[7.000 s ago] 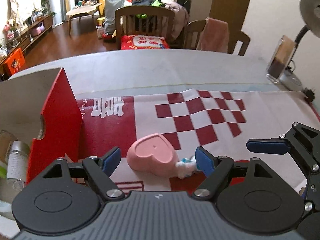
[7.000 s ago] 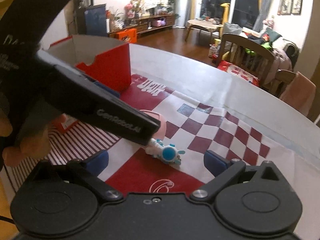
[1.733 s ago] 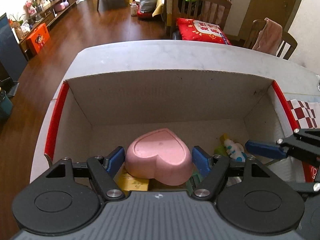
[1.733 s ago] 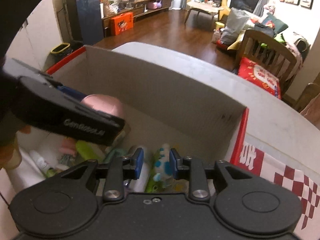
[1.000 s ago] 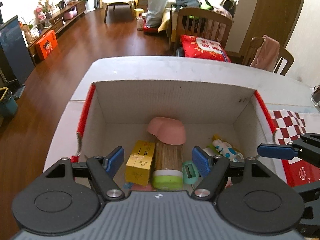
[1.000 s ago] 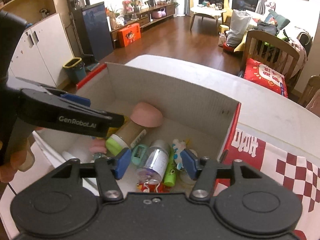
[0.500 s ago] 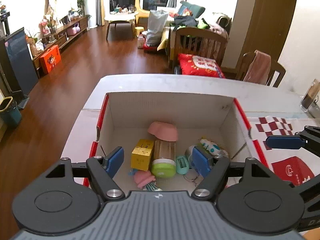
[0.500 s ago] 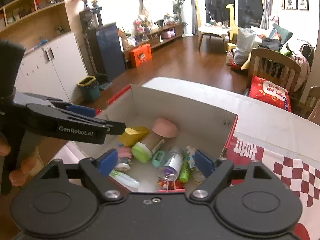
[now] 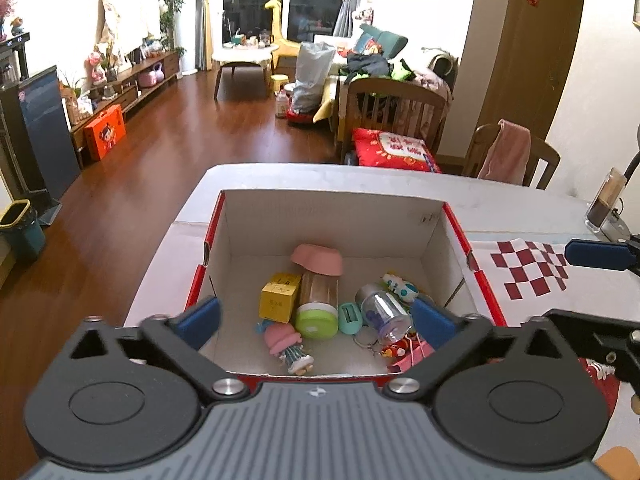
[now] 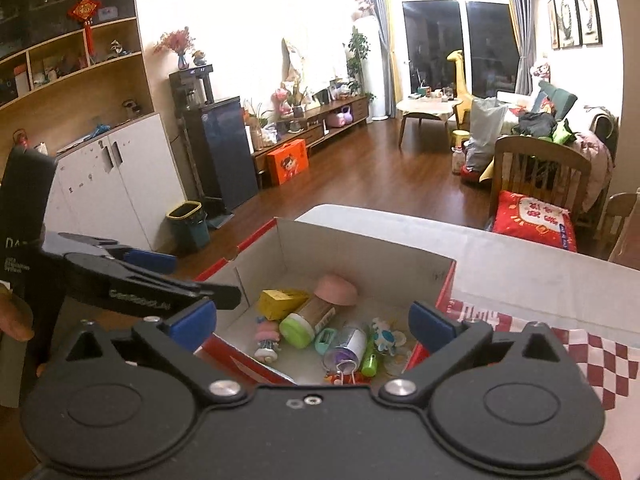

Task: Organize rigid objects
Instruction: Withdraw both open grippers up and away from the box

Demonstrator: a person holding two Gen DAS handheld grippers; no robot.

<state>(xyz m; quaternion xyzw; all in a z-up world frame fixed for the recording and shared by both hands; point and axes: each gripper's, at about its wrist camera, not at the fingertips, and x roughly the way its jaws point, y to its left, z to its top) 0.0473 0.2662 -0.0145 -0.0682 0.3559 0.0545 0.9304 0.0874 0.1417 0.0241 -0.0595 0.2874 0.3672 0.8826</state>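
Holding the left claw (image 9: 316,316) up above the cardboard box (image 9: 332,216), spread wide with nothing in it. Holding the right claw (image 10: 312,320) up over the same box too, also spread wide and gripping nothing.

Sitting on the white worktop (image 9: 280,176), with its top open and red edges showing. Lying inside at the far wall: a pink heart-shaped bowl (image 9: 317,258), upside down and resting on the end of a jar with a green lid (image 9: 318,304). Touching the jar on its left: a yellow carton (image 9: 279,295). Lying just right of the jar: a small teal sharpener (image 9: 350,318), then a clear bottle with a silver cap (image 9: 382,310). Leaning behind that bottle: a white and blue toy figure (image 9: 400,286). Lying near the front wall: a little doll with a pink hat (image 9: 286,344).

Spreading out to the right of the box: a red and white checkered cloth (image 9: 532,266).
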